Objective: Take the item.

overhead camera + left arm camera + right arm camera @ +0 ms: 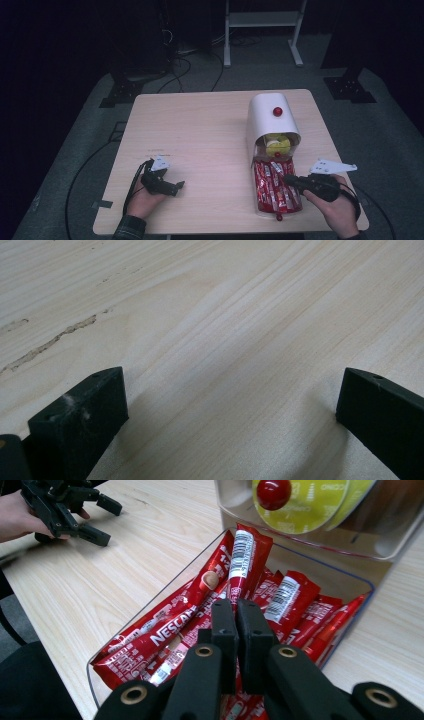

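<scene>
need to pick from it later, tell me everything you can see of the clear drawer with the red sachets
The clear drawer is a transparent plastic tray with rounded corners, pulled out toward the person from under the white dispenser. It rests flat on the wooden table, packed with red Nescafe sachets. The right gripper hovers over them, fingers together.

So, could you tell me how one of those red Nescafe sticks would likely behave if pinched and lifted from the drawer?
Each stick looks thin and probably light. The glossy wrapper may slip in the right tongs. Lying loosely heaped in the drawer, neighbours would likely shift.
</scene>
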### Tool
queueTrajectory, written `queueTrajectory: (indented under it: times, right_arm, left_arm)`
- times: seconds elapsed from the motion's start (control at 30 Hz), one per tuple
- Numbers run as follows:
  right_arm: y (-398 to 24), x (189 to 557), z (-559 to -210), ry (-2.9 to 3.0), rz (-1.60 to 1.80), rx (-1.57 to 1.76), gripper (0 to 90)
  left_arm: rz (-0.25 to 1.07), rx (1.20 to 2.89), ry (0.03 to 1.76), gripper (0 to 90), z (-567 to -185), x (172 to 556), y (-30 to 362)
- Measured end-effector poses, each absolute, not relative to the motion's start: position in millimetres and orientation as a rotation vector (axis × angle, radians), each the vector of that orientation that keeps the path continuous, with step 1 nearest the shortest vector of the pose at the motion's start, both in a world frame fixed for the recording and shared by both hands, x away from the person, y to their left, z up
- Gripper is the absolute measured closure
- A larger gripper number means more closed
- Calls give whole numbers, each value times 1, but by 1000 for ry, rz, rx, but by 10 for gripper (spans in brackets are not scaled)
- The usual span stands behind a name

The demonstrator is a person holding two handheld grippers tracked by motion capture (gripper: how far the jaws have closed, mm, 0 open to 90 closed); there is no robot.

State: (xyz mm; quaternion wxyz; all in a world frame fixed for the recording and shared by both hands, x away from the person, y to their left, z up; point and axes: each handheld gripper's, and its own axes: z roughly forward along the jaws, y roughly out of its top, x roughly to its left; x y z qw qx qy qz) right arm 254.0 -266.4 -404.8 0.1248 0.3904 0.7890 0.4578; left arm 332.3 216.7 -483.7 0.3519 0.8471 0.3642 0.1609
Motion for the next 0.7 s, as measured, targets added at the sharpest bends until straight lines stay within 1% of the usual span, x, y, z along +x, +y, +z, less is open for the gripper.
queueTrajectory:
  times: [0.7]
  right_arm:
    - [-288,251,-401,2258,1313,1173,868]
  left_arm:
    - [416,2192,943,0,-484,332,217]
